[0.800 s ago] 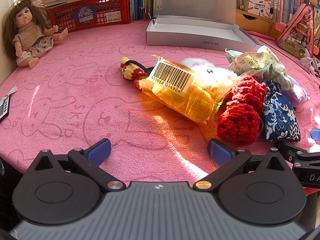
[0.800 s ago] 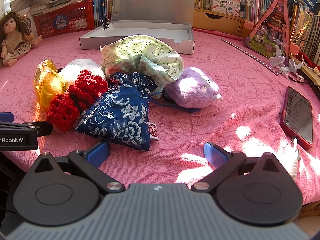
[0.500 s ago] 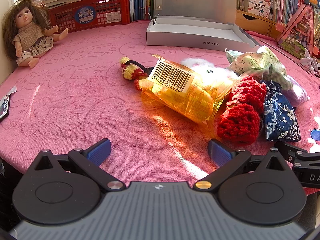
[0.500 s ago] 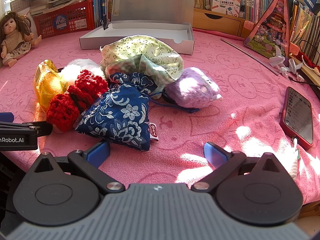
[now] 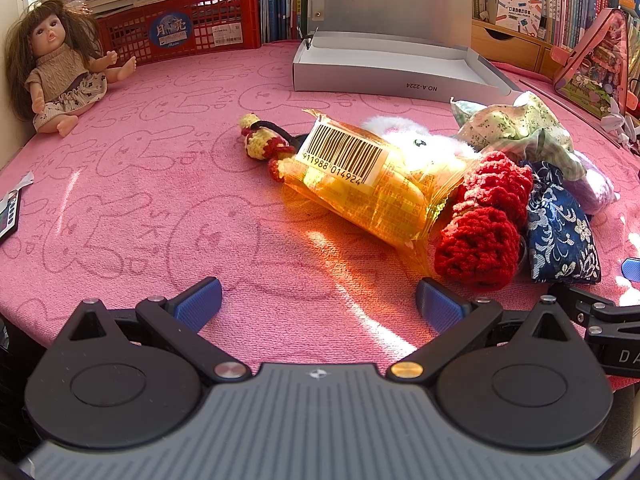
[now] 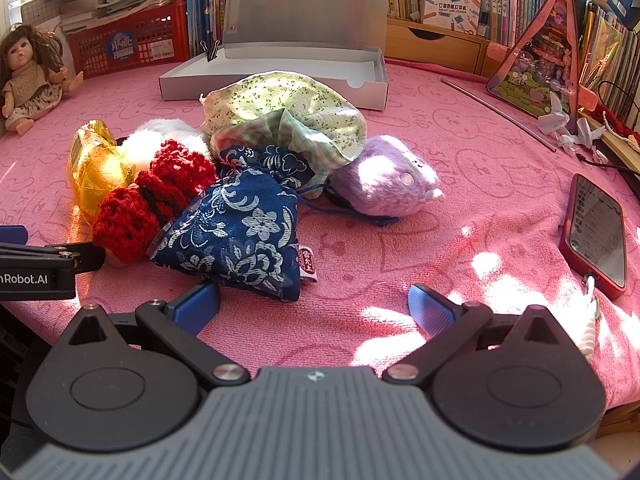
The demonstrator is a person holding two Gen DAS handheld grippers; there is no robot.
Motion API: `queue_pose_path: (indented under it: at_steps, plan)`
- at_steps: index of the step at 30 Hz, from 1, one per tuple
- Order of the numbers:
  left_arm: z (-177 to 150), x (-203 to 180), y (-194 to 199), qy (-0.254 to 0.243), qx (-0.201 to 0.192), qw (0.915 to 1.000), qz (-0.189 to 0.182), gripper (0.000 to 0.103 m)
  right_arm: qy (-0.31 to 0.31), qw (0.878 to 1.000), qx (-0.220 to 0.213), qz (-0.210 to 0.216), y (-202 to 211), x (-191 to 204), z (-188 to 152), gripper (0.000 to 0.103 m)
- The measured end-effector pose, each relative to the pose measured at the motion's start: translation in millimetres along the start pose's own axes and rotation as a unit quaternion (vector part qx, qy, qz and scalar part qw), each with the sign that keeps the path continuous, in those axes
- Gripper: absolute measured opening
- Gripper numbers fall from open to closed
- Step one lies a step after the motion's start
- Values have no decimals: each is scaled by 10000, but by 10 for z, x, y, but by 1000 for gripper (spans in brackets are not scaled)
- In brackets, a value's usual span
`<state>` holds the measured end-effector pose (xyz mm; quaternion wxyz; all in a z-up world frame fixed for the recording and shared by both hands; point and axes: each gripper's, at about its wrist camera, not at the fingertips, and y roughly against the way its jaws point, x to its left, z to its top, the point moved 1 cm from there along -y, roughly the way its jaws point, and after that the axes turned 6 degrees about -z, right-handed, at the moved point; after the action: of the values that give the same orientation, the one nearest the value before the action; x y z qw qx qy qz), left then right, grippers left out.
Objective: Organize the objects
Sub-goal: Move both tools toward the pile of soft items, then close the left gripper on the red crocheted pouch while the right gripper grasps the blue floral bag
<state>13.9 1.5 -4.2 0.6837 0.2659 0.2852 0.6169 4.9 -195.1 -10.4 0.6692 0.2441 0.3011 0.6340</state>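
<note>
Soft toys and pouches sit heaped mid-surface: blue floral drawstring pouch (image 6: pixel 240 232) touching red crocheted piece (image 6: pixel 152 200). Your right hand-held gripper (image 6: pixel 314 308) is spread wide just before the pouch; your left hand-held gripper (image 5: pixel 318 304) spread, empty, near the orange cellophane packet (image 5: pixel 360 184).

Pink cloth (image 5: pixel 140 184) everywhere, faint bunny outlines stamped across it. Centre frame, a glowing orange-yellow packet (image 5: pixel 372 196) with a white black-barred label. Beside it, deep red crochet (image 5: pixel 480 232), then a navy pouch (image 6: pixel 240 232) with white florals. Behind, pale green cloth (image 6: pixel 288 108) with tiny sprigs, and a lilac plush (image 6: pixel 384 184). Upper frame: grey box (image 5: pixel 384 76); upper left, red basket (image 5: pixel 180 28) and a doll (image 5: pixel 56 68) in beige knit.
</note>
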Motion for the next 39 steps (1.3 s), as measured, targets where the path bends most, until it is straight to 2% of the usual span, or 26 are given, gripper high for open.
queue_pose_path:
  at_steps: [6, 12, 16, 18, 24, 28, 32, 34, 35, 36, 38, 39]
  plan:
    - [-37, -2, 48, 23, 7, 10000, 20, 103, -25, 10000, -30, -28, 14, -30, 34, 103]
    - [-37, 14, 51, -23, -1, 10000, -34, 103, 217, 9996, -151, -99, 82, 44, 30, 103]
    - [-42, 37, 99, -83, -57, 9996, -269, 103, 29, 9996, -249, 85, 140, -17, 66, 101]
    - [-32, 43, 150, -45, -132, 9989, -445, 103, -183, 9990, -278, 285, 152, -63, 95, 96]
    - [25, -47, 371, -334, -595, 9956, -645, 103, -516, 9945, -324, 855, 152, -66, 195, 88]
    - [50, -77, 477, -353, -804, 9919, -916, 103, -356, 9952, -360, 834, 93, 51, 235, 81]
    - [41, -129, 470, -439, -725, 9902, -1106, 94, -276, 9952, -362, 861, 7, 122, 261, 78]
    - [35, -140, 453, -422, -661, 9899, -1179, 89, -312, 9946, -311, 935, -47, 137, 274, 71]
    - [37, -141, 443, -397, -635, 9898, -1213, 85, -405, 9931, -254, 1071, -76, 133, 281, 63]
    - [39, -141, 436, -367, -613, 9897, -1244, 83, -495, 9921, -267, 1123, -85, 127, 284, 61]
    - [51, -143, 417, -302, -556, 9892, -1322, 67, -452, 9924, -262, 1115, -77, 136, 292, 57]
    - [58, -143, 408, -276, -523, 9891, -1352, 62, -429, 9925, -287, 1110, -60, 137, 290, 54]
